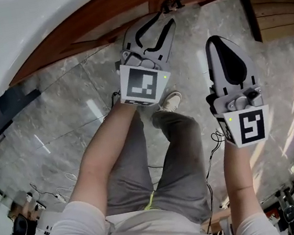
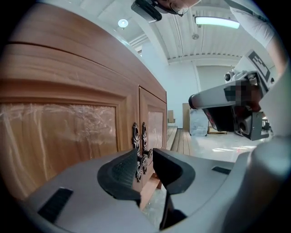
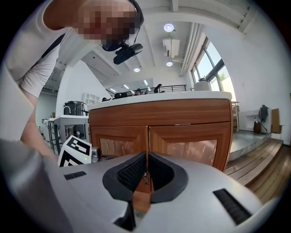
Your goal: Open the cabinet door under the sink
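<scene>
Door [image 2: 59, 132] looks stiff and hinged; its small knob [image 2: 142, 163] is the hold. Left hand-held gripper [image 2: 144, 155] sits spread about it; right hand-held gripper [image 3: 146, 159] is pressed together.

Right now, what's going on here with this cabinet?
A person stands at a wooden cabinet under a white sink, with tongs in each hand. The left tongs are up at the ornate handles on the centre seam. Their jaws are a little apart, with a handle knob showing between them, not clamped on it. The right tongs are shut and empty, held back from the cabinet. Both doors look closed.
</scene>
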{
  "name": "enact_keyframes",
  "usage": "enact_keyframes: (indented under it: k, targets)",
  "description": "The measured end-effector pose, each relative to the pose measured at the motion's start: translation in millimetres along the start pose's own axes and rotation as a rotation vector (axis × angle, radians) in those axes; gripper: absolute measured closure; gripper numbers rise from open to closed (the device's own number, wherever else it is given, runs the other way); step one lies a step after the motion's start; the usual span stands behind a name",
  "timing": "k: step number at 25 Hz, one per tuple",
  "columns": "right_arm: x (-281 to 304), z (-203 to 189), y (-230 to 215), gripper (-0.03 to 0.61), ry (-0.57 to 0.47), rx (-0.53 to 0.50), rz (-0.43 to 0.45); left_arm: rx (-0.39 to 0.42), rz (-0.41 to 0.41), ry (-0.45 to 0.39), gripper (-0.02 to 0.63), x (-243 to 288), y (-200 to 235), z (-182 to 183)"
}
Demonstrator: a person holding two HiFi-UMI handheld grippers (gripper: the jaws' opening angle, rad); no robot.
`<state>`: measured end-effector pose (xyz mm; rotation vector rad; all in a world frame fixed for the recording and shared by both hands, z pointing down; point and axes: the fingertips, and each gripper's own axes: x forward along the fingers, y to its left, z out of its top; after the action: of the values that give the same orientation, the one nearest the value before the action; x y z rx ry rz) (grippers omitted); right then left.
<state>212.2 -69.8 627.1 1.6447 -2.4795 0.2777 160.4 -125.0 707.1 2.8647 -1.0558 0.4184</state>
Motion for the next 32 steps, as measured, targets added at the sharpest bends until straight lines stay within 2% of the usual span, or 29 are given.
enact_keyframes:
  k: [12, 17, 22, 32]
  targets:
    - [20.8, -15.3, -2.8, 0.545, -0.041, 0.025, 0.003, -0.002, -0.009, 0.003, 0.515, 21.9, 3.6, -27.0]
    - [27.1, -22.4, -8.9, 0.545, -0.011, 0.016, -0.012, 0.002, 0.002, -0.005, 0.540, 26.0, 8.3, -27.7]
    - [23.9, -25.2, -11.3, 0.545, 0.011, 0.019, -0.024, -0.051, -0.034, 0.002, 0.560, 25.7, 6.3, -26.8]
    - [26.8, -27.6, -14.5, 0.545, 0.015, 0.033, -0.012, -0.037, -0.083, 0.032, 0.567, 18.1, -6.5, -27.4]
